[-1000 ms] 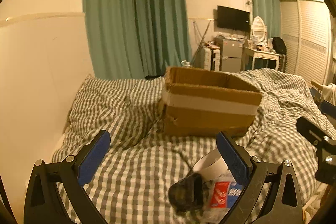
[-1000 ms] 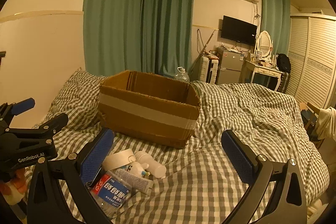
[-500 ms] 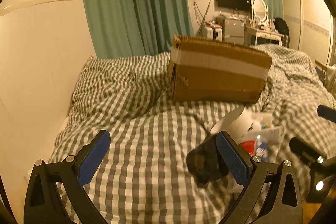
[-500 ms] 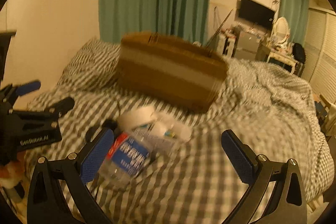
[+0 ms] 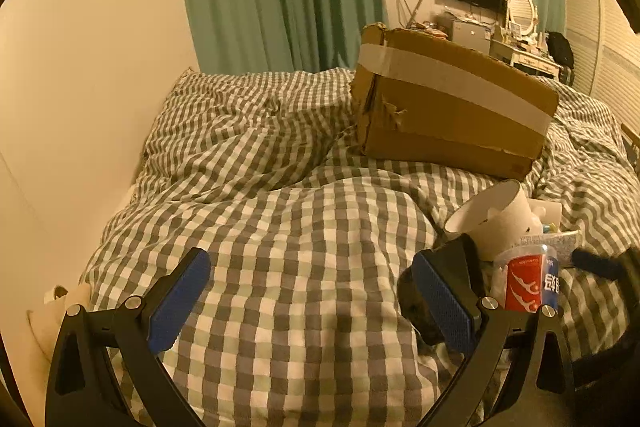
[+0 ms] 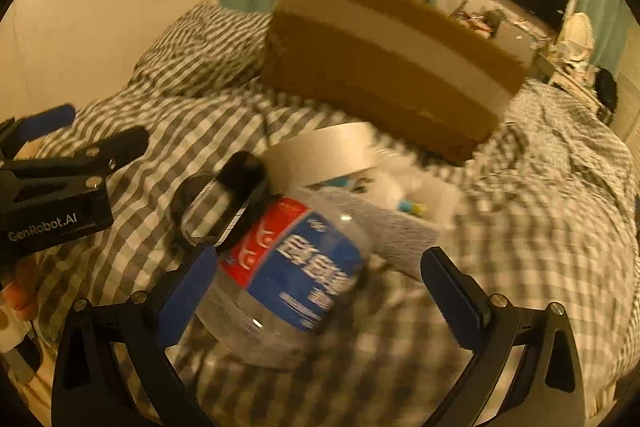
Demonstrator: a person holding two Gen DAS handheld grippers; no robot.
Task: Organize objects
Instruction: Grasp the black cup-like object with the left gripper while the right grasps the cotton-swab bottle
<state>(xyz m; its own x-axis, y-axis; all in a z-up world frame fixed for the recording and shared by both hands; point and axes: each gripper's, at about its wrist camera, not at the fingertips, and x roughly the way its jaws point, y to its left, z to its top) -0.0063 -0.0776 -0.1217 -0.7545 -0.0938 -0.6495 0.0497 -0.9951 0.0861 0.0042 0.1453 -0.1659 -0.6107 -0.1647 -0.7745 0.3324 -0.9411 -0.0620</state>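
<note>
1. Cardboard box, brown with a pale tape band, stands on the checked bed toward its far side, near the curtain. Its inside is not visible from either view.
2. Clear plastic bottle, red-and-blue label, lies on the bed in front of the box, in a loose pile.
3. Roll of white tape, a black case-like item and small white pieces lie touching or just beside the bottle.
4. Right gripper: jaws spread wide, the bottle lying between them, not yet clamped.
5. Left gripper: jaws spread wide over bare bedding, holding nothing, the pile just beside its right finger.
6. Progress, judged: early; all visible items remain outside the box.
</note>
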